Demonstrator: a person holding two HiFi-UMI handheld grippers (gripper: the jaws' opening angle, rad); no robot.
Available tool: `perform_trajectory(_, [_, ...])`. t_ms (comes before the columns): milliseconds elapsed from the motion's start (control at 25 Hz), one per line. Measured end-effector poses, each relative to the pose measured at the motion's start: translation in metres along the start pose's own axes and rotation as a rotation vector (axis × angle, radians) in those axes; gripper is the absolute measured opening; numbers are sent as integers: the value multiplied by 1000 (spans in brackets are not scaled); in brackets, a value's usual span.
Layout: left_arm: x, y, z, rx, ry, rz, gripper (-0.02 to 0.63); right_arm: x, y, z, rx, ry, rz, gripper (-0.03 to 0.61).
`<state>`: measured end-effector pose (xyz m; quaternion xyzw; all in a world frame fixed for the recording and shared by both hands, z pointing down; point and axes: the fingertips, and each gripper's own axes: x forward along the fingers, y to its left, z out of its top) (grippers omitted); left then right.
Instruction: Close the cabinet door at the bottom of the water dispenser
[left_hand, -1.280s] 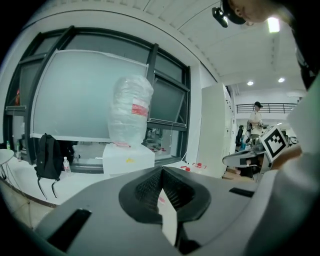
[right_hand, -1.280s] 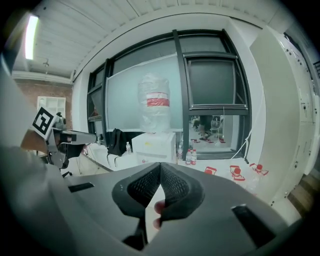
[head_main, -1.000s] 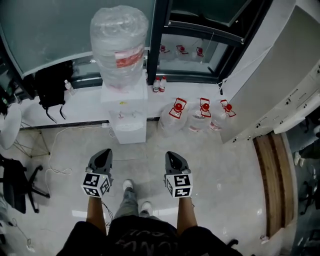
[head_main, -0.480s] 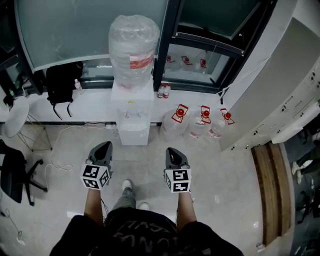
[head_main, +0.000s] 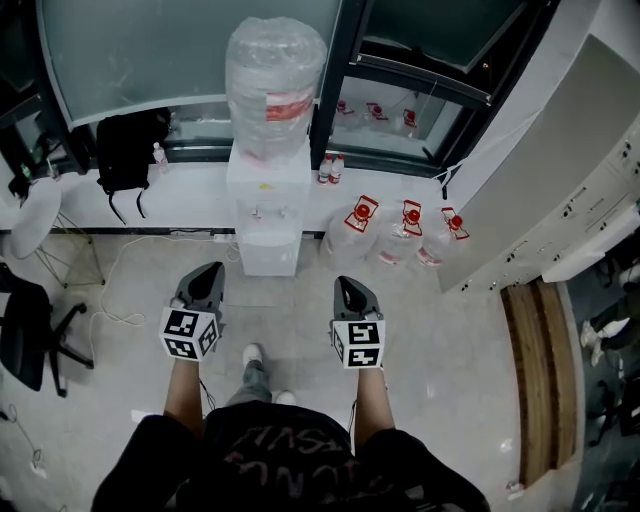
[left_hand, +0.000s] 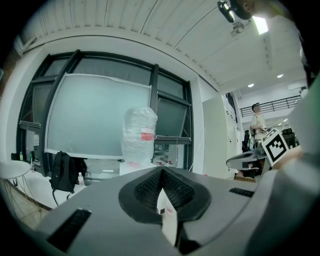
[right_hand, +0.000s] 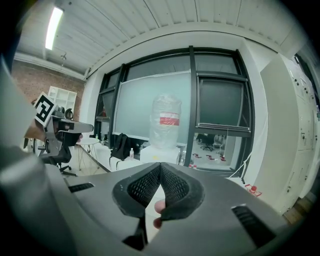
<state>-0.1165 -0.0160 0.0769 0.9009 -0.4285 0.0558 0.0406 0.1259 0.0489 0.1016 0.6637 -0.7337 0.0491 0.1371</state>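
Observation:
The white water dispenser (head_main: 266, 205) stands against the window ledge, with a large clear bottle (head_main: 276, 82) on top. Its lower cabinet front (head_main: 267, 257) faces me; at this size I cannot tell how the door stands. My left gripper (head_main: 211, 270) and right gripper (head_main: 346, 284) hover side by side over the floor, well short of the dispenser, both shut and empty. In the left gripper view the left gripper (left_hand: 161, 170) points level at the dispenser's bottle (left_hand: 139, 134). In the right gripper view the right gripper (right_hand: 160, 165) also points at that bottle (right_hand: 166, 125).
Three water jugs with red caps (head_main: 404, 232) lie right of the dispenser. A black backpack (head_main: 128, 150) rests on the ledge at the left, and a cable (head_main: 108, 300) trails on the floor. An office chair (head_main: 25, 335) stands far left and white cabinets (head_main: 560, 180) line the right.
Both grippers have risen and come a little nearer to the dispenser, still side by side. Their jaws stayed shut.

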Motion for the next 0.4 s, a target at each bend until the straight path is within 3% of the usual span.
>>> perform_trajectory(400, [-9,1,3,0,-17,11,14,-4,8,-2,6,-3,-1,12])
